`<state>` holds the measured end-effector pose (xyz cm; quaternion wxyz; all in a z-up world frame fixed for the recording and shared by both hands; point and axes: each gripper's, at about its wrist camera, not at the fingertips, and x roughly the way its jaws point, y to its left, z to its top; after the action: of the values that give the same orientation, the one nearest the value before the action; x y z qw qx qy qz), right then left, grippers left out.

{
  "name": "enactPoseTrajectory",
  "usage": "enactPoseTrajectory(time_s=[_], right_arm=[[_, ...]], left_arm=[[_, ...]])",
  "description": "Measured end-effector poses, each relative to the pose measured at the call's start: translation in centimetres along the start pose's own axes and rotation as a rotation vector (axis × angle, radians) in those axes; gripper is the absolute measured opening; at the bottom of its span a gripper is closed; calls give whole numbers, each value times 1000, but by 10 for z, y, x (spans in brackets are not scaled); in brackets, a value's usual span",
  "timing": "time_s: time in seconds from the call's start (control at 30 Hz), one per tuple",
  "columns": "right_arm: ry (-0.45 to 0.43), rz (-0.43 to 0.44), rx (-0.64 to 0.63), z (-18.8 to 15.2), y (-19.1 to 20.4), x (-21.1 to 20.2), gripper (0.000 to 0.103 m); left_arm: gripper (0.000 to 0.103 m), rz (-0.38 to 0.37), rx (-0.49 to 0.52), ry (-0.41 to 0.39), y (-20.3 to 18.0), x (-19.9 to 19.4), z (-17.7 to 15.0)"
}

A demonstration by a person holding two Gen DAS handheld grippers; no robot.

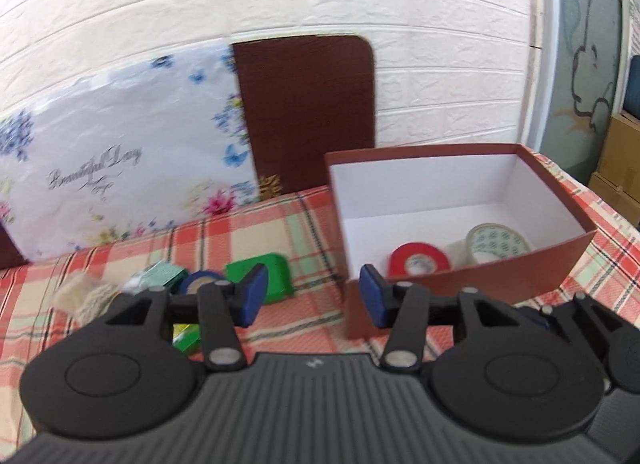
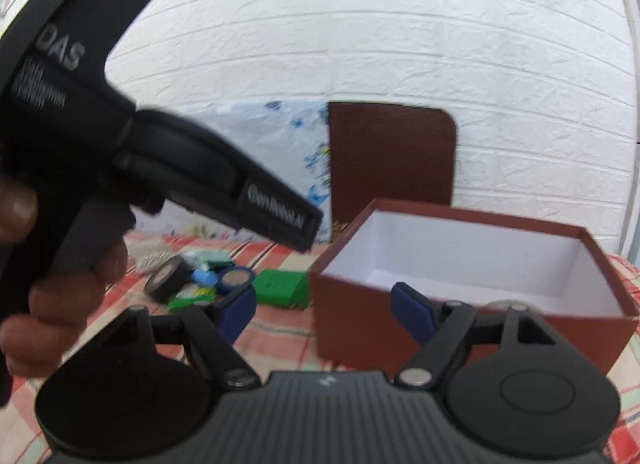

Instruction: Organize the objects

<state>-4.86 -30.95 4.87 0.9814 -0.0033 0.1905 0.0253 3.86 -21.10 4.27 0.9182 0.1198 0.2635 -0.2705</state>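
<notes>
Blue-padded left gripper (image 1: 313,295): fingers apart, nothing between, held above plaid cloth (image 1: 304,223). My right gripper (image 2: 323,310): likewise spread, empty. Brown box (image 1: 460,284) just ahead-right, white inside; red tape roll (image 1: 418,260) and clear tape roll (image 1: 498,244) lie in it. Green block (image 1: 266,274), blue tape roll (image 1: 200,282), other small items clustered on cloth left of box.

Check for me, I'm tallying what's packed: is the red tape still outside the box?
No, the red tape lies inside the box, beside a clear roll.

Bright even light; motion blur throughout; strong fisheye edge distortion.
</notes>
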Motion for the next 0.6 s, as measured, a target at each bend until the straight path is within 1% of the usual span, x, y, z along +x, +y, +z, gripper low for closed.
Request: enactPoseTrajectory(time_s=[0.07,0.13,0.2,0.23,0.27,0.3,0.33,0.37,0.4,0.47,0.53,0.57,0.6], right_arm=[[32,20,2,-7,11,-1,77],[74,47,-5,-13,22,10,76],[112,63,-26,-19,33,17,72],[138,75,-35,-23,41,24,71],[159,87,-39,-26,47,26,68],[178,101,-41,-28,52,30,64],[199,113,-47,-28,58,41,61],[210,123,-54,-29,64,46,56],[213,137,-65,-29,71,47,53],[210,157,-97,-27,87,60,48],[197,171,-154,-22,111,81,47],[190,177,-184,-20,120,92,47],[183,181,-210,-18,129,103,47]], left_arm=[[53,37,-16,7,15,-4,-11],[53,59,-42,19,34,-7,-26],[53,78,-89,27,61,-11,-45],[53,101,-111,33,76,-12,-57],[53,145,-126,41,93,-11,-71],[53,209,-131,54,110,-10,-84],[53,283,-135,78,127,-7,-98],[51,340,-151,103,146,-5,-112],[51,373,-193,118,166,-6,-126],[51,414,-299,121,203,-9,-148],[51,468,-373,117,233,-9,-169],[55,490,-395,97,244,-10,-179],[55,502,-396,43,249,-13,-188]])
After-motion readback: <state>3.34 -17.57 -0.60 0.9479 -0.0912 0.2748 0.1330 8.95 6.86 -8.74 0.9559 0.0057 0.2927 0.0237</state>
